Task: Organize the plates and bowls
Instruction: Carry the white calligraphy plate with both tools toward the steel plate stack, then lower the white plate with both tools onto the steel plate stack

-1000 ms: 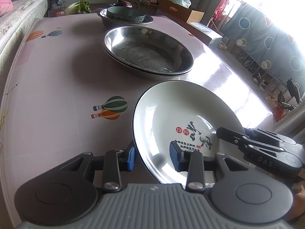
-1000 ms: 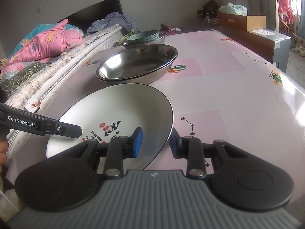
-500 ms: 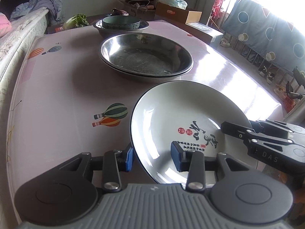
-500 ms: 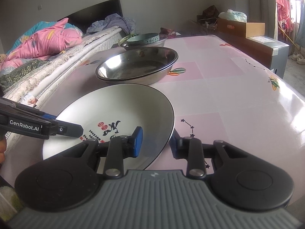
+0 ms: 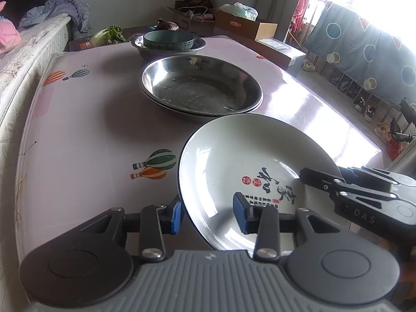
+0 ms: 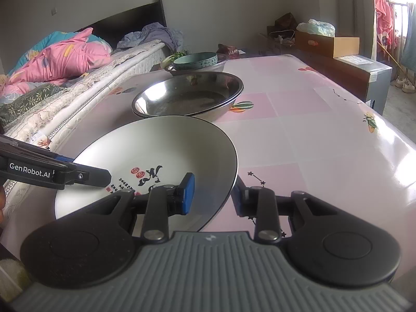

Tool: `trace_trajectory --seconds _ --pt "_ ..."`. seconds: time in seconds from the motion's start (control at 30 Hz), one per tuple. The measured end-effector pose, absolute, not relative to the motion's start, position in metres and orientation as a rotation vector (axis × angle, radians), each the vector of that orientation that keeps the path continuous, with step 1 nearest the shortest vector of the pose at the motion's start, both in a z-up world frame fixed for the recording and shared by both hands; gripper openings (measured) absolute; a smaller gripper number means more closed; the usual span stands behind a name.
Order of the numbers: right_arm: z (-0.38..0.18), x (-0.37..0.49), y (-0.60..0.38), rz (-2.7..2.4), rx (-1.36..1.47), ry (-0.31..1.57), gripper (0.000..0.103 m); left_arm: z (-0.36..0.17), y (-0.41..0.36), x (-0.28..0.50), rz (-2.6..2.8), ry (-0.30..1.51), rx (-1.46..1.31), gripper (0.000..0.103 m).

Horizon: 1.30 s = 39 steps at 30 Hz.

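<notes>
A: Since a second ago, left gripper (image 5: 208,214) spread slightly; white plate (image 5: 234,161) barely shifted, near table (image 5: 91,130) edge.
B: Grips?
A: Both straddle its rim; right gripper (image 6: 212,195) pinching, left contact unclear.
B: Obstructions?
A: Stacked steel basins (image 5: 201,88) just beyond; teal bowl (image 5: 169,41) farther.

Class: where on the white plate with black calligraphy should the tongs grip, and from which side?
Grip the white plate at its thin raised rim, one finger inside, one beneath, coming from its near, table-edge side; the wide shallow face offers nothing else to pinch.
</notes>
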State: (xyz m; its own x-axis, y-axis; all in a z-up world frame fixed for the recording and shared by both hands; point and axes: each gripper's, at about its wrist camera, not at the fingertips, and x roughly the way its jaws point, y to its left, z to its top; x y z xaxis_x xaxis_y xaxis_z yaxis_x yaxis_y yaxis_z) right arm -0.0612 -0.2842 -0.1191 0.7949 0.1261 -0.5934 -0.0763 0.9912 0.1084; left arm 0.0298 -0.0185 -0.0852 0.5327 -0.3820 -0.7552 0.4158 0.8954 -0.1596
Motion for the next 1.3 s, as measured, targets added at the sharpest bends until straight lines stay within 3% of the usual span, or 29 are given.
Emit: trace_trajectory --seconds 0.8,1.3 --pt "-0.088 -0.059 -0.284 0.109 0.081 0.572 0.03 -0.051 -0.017 0.033 -0.467 0.817 0.021 0.04" --pt "-0.08 -0.004 -0.302 0.113 0.111 0.574 0.03 -0.044 -0.031 0.079 -0.452 0.823 0.017 0.04"
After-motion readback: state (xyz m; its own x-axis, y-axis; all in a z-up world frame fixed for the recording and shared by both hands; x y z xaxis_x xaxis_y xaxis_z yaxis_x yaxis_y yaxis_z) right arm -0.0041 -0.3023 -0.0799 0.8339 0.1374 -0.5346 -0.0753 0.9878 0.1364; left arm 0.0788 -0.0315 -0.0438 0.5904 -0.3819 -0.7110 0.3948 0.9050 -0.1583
